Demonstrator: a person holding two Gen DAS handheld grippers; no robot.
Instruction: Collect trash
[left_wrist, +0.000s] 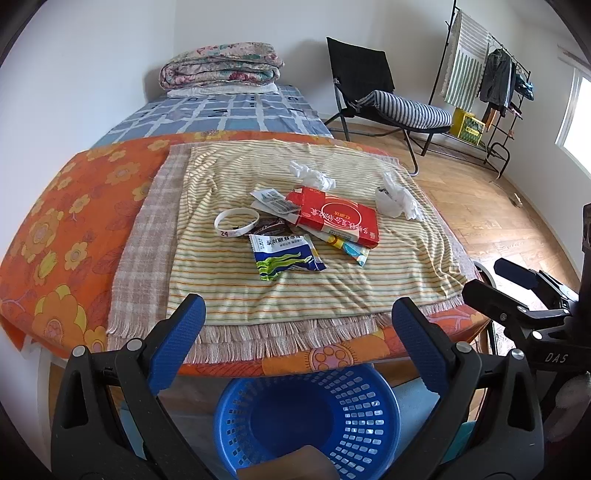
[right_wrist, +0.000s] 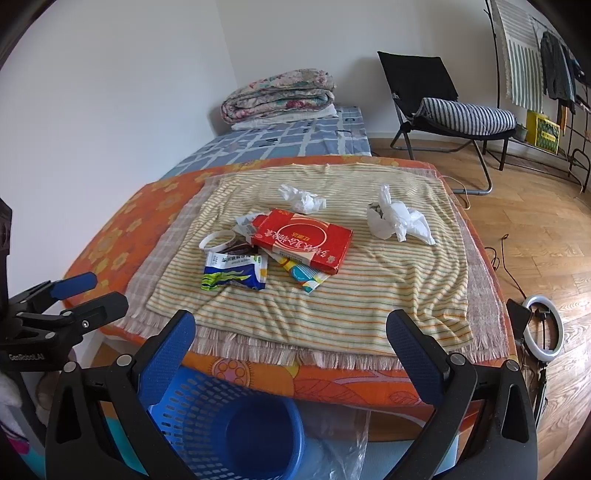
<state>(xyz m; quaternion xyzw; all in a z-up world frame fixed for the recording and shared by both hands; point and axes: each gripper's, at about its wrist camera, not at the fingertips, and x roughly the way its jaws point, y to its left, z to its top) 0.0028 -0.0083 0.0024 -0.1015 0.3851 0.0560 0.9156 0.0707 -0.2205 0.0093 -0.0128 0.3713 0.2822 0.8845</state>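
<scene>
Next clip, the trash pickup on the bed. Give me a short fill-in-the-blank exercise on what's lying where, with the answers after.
1. The red box lies on the ____ towel.
2. The perforated basket below the bed's edge is ____ in color.
3. The fingers of the left gripper and the right gripper are both ____, holding nothing.
4. The white wristband lies to the ____ of the red box in both views.

Answers: striped; blue; open; left

We count two crumpled tissues (right_wrist: 303, 198) (right_wrist: 399, 218), one red box (right_wrist: 303, 240), one white wristband (right_wrist: 218, 240), three wrappers (right_wrist: 234, 275) (right_wrist: 306, 275) (right_wrist: 245, 221), and one blue basket (right_wrist: 236, 424).
</scene>
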